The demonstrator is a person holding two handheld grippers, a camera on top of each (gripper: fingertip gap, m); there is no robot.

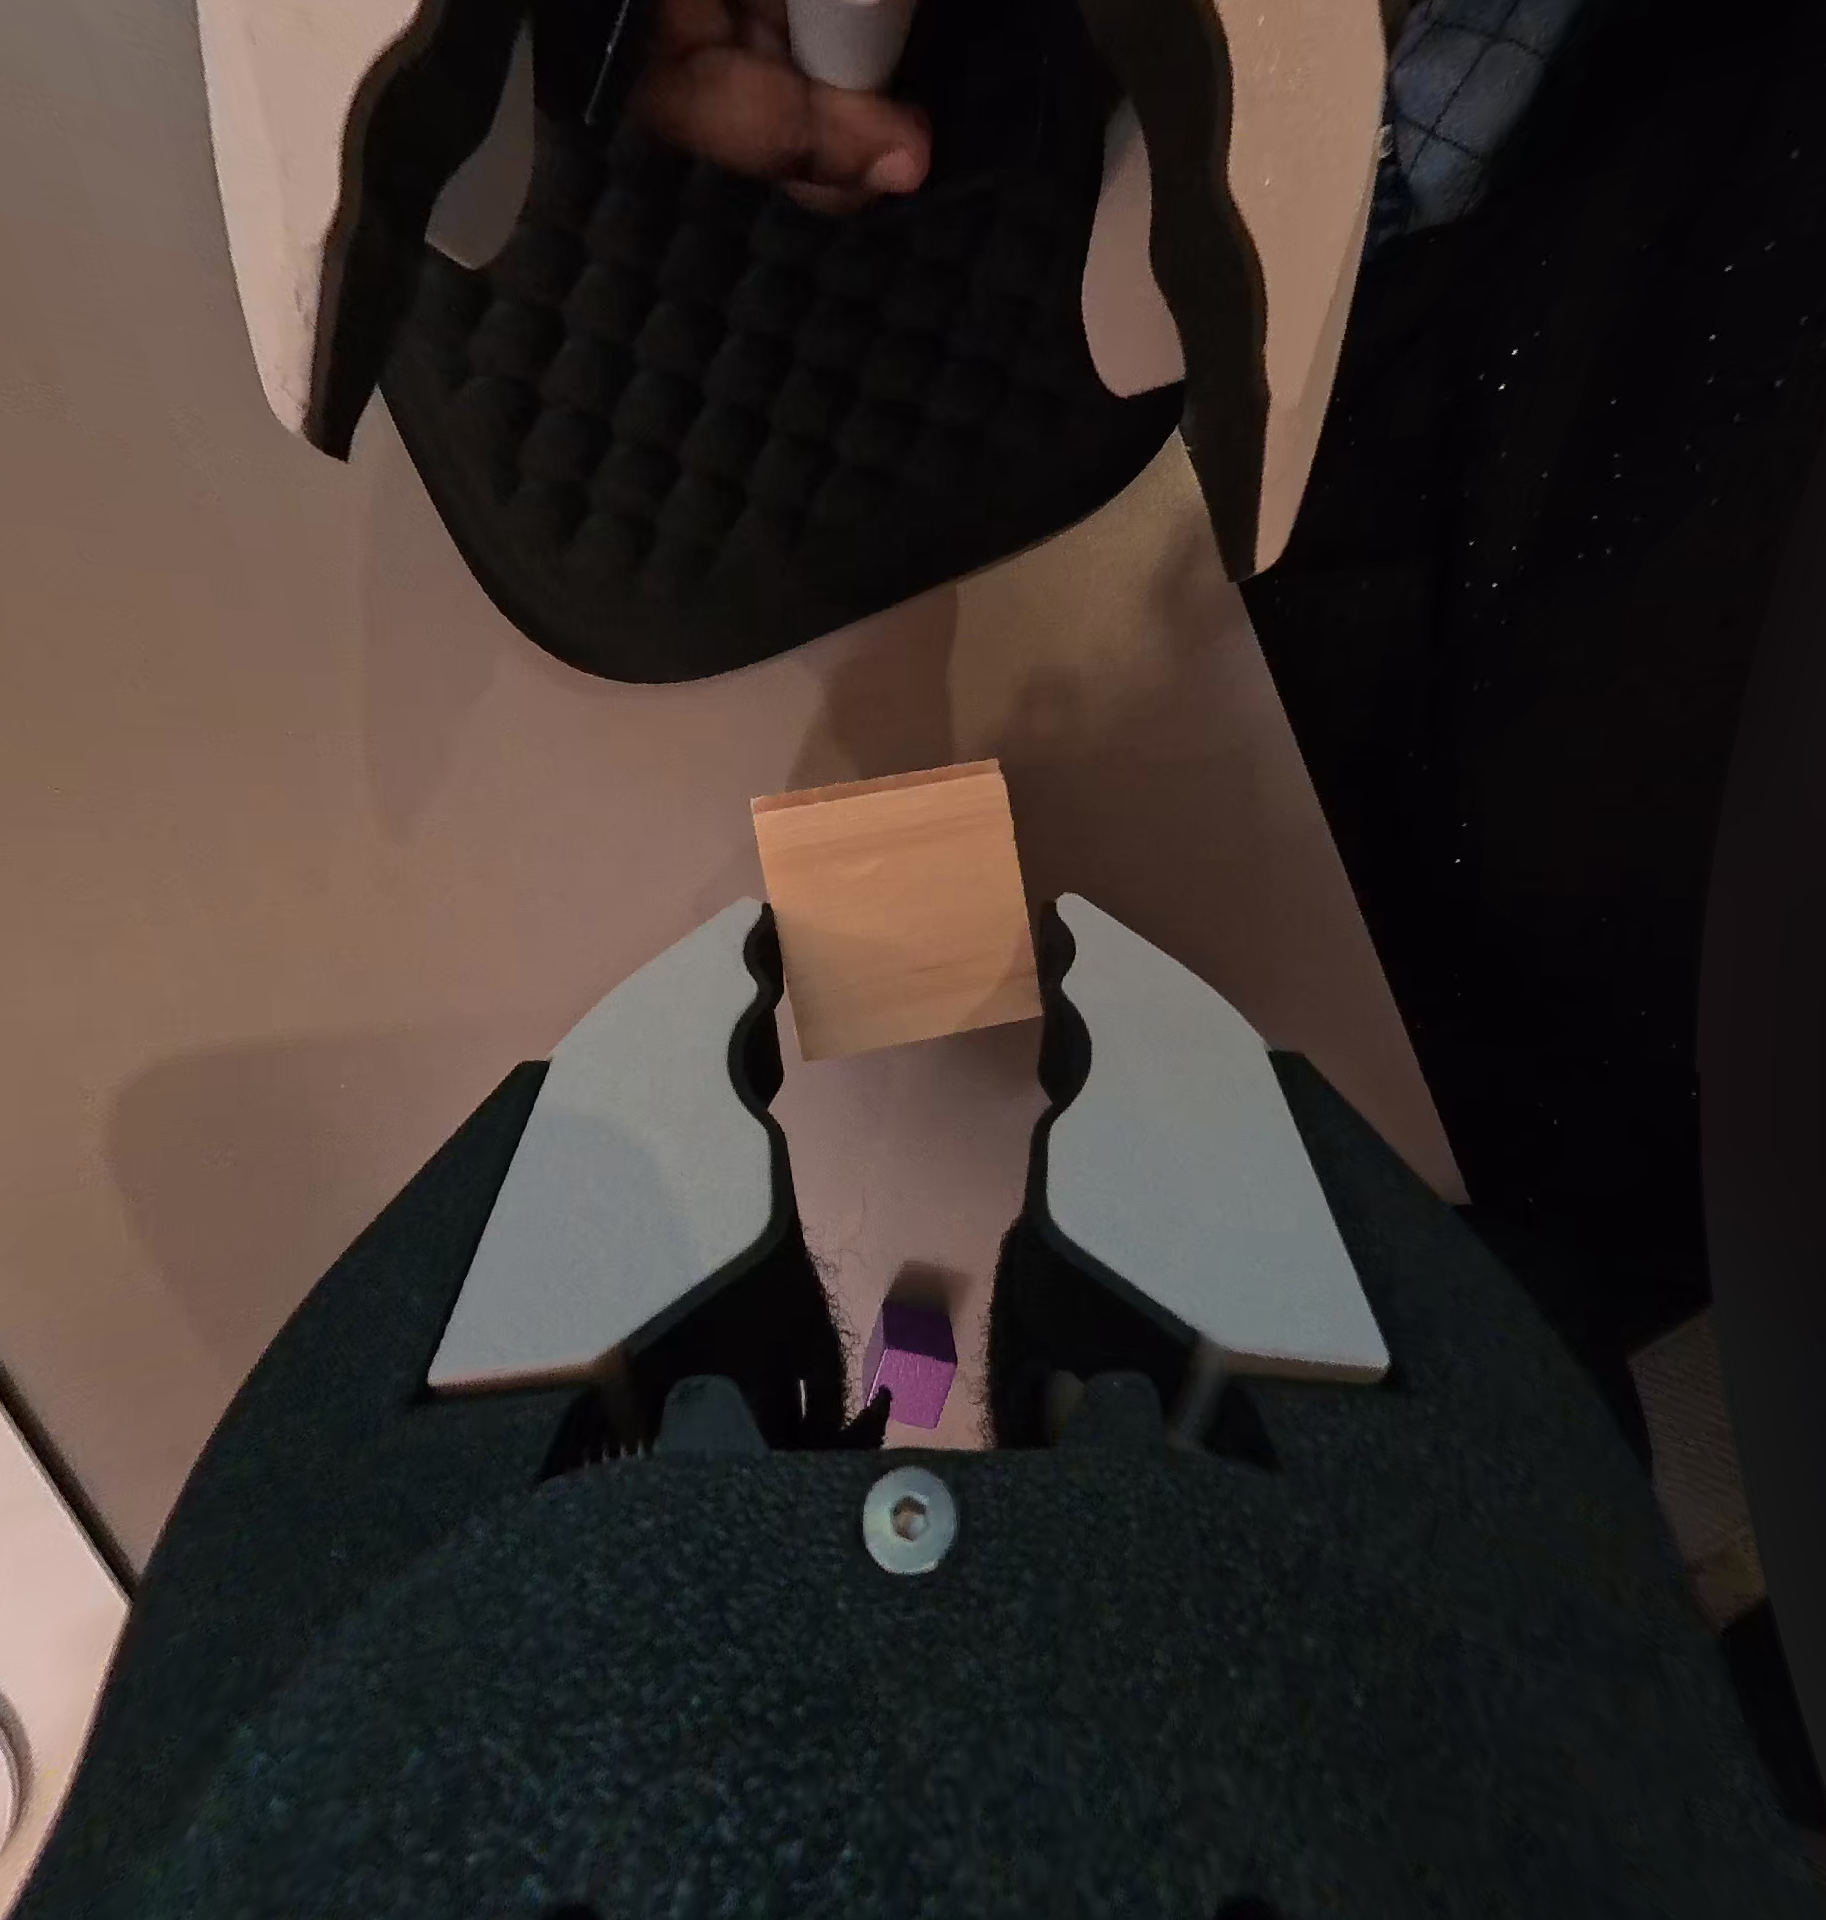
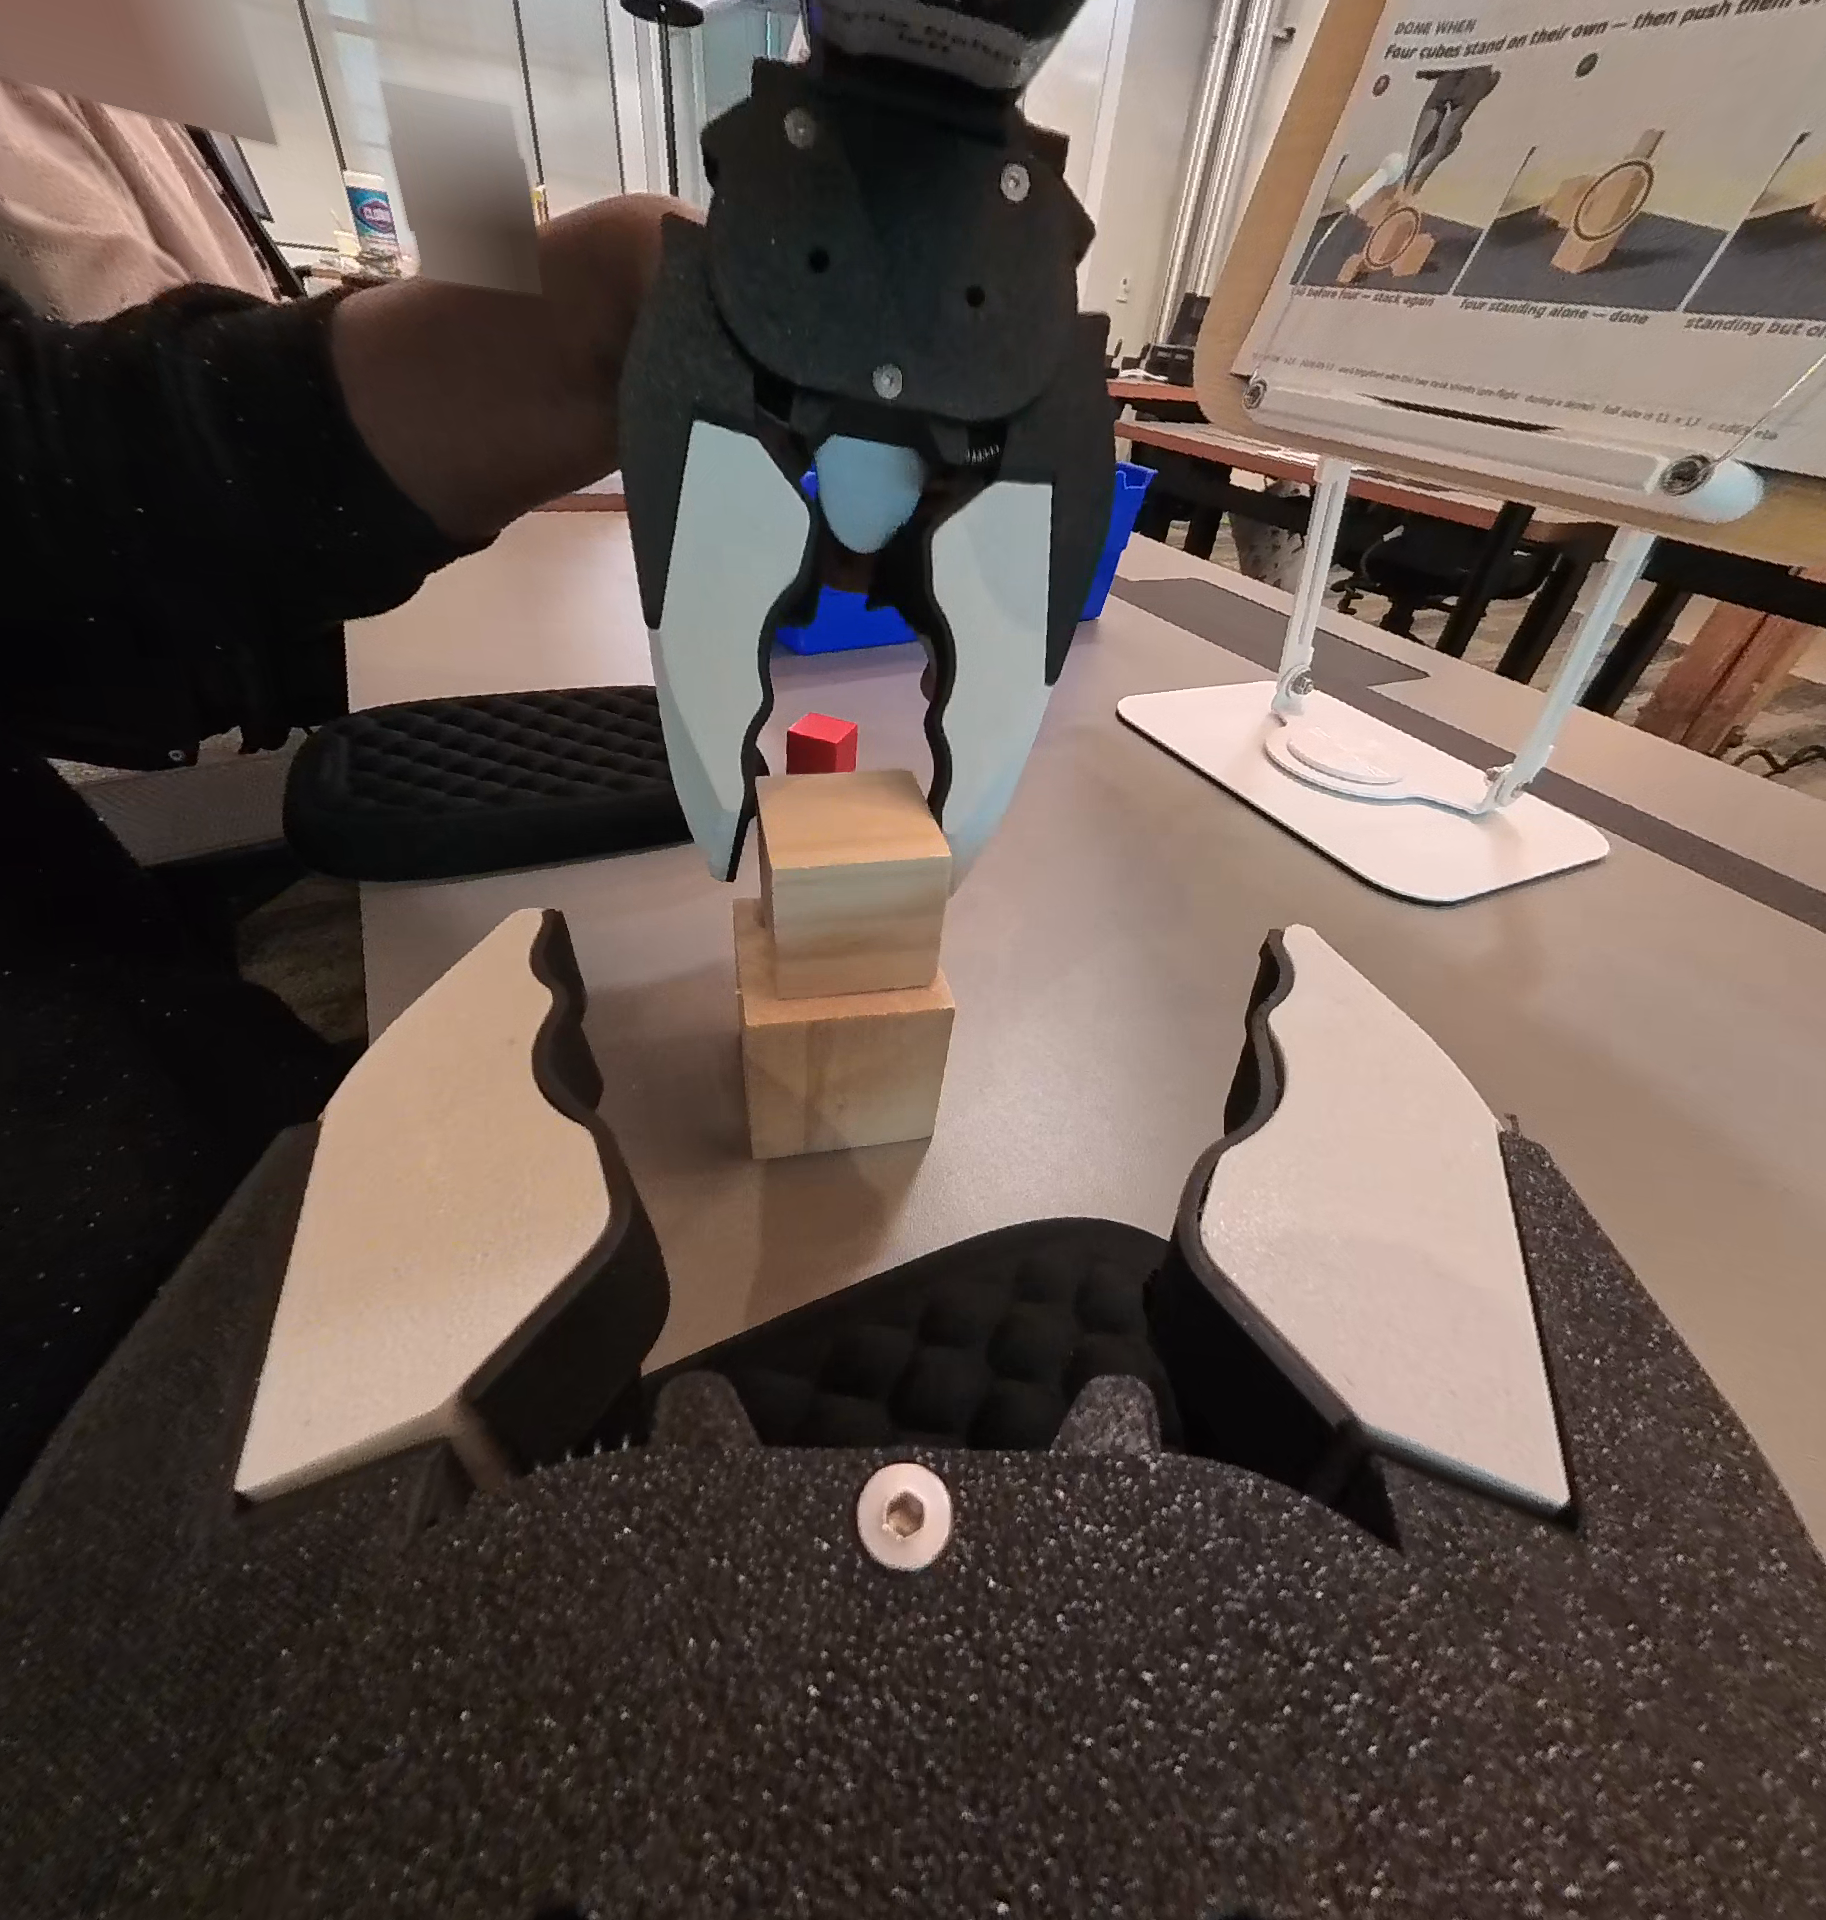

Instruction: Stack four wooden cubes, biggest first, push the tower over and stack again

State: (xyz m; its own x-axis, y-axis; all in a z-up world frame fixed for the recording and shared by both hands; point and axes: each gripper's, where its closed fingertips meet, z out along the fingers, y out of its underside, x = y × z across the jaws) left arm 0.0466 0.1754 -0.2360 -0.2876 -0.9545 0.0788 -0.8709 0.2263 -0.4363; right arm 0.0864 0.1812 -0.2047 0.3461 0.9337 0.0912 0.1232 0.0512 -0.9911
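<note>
My left gripper points down and is shut on a pale wooden cube, with both black pads against its sides. In the right wrist view the left gripper comes from above. There the cube rests, slightly offset, on a second wooden cube standing on the grey table. My right gripper is wide open and empty, low over the table just in front of the stack. It also shows at the top of the left wrist view. A small red cube lies behind the stack. A small purple cube lies on the table under my left gripper.
A black quilted pad lies at the left and another under my right gripper. A white stand holding a picture board is at the right, a blue bin behind. A person's dark-sleeved arm reaches in from the left. The tips of one gripper are about 6 centimetres away from the tips of the other.
</note>
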